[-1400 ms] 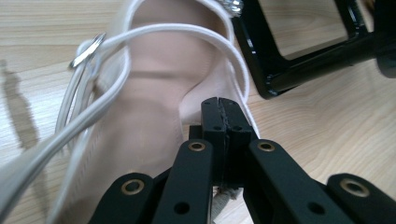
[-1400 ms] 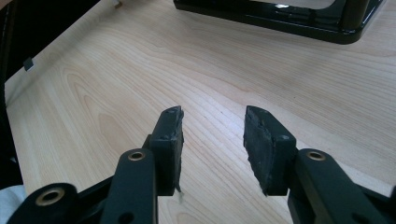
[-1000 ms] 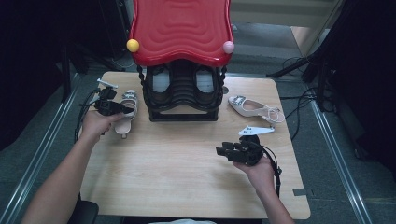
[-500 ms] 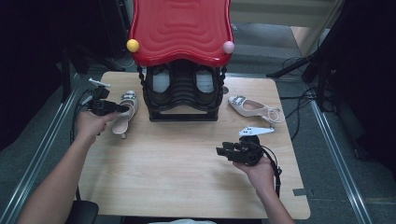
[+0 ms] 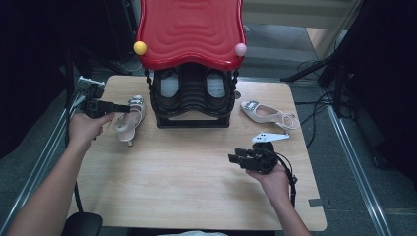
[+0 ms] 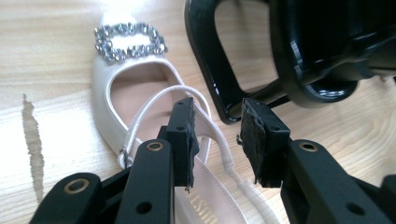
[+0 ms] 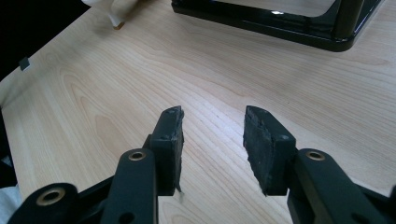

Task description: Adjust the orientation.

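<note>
High view: your left claw (image 5: 123, 108) hovers over the left sandal (image 5: 129, 119) beside the black rack (image 5: 193, 105); its jaws have just been opening and grip nothing. Right claw (image 5: 235, 159) waits open, empty. The right sandal (image 5: 265, 113) looks untouched, so I judge 1 placed.

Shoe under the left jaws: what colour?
Cream shoe with a silver rhinestone buckle; left gripper view.
</note>
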`<state>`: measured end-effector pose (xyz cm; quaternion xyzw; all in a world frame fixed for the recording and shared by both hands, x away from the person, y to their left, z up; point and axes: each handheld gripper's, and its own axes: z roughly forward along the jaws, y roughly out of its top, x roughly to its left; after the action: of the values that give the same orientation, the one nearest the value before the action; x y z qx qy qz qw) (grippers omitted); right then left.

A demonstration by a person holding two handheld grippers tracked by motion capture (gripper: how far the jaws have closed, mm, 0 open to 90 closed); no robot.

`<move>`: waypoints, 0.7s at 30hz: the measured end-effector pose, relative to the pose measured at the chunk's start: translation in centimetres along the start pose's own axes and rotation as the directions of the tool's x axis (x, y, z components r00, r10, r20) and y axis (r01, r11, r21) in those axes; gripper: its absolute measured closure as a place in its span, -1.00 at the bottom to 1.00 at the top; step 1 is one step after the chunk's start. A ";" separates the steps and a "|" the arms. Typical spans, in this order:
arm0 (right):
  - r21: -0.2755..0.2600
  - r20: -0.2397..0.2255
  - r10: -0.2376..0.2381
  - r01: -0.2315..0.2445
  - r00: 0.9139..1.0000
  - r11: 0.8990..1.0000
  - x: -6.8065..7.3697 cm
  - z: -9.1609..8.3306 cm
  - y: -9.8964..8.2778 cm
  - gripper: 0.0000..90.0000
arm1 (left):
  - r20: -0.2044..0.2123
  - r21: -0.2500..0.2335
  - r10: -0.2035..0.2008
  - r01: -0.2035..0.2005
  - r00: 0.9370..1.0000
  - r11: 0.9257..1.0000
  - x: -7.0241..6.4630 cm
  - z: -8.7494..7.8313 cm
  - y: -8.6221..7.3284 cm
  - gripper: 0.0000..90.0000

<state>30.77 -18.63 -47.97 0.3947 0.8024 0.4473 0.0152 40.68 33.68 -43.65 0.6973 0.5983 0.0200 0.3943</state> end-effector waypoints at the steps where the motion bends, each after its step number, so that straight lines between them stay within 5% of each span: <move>1: 0.003 0.003 -0.002 0.002 1.000 1.000 0.0 0.0 0.0 0.32 | -0.015 0.000 0.005 -0.005 1.000 1.000 0.0 -0.2 0.0 0.43; 9: 0.006 0.002 -0.004 0.004 1.000 1.000 0.1 0.2 0.1 0.32 | -0.072 -0.017 -0.025 0.024 0.997 1.000 1.4 -0.5 -1.1 0.30; 21: 0.012 0.006 -0.004 0.004 1.000 1.000 0.0 0.4 0.1 0.31 | -0.131 -0.028 -0.066 0.063 0.989 0.998 2.2 1.5 -2.3 0.23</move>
<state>30.95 -18.35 -48.14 0.3943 0.8060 0.4412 0.0162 40.17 34.72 -46.99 0.6699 0.6450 0.0604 0.3627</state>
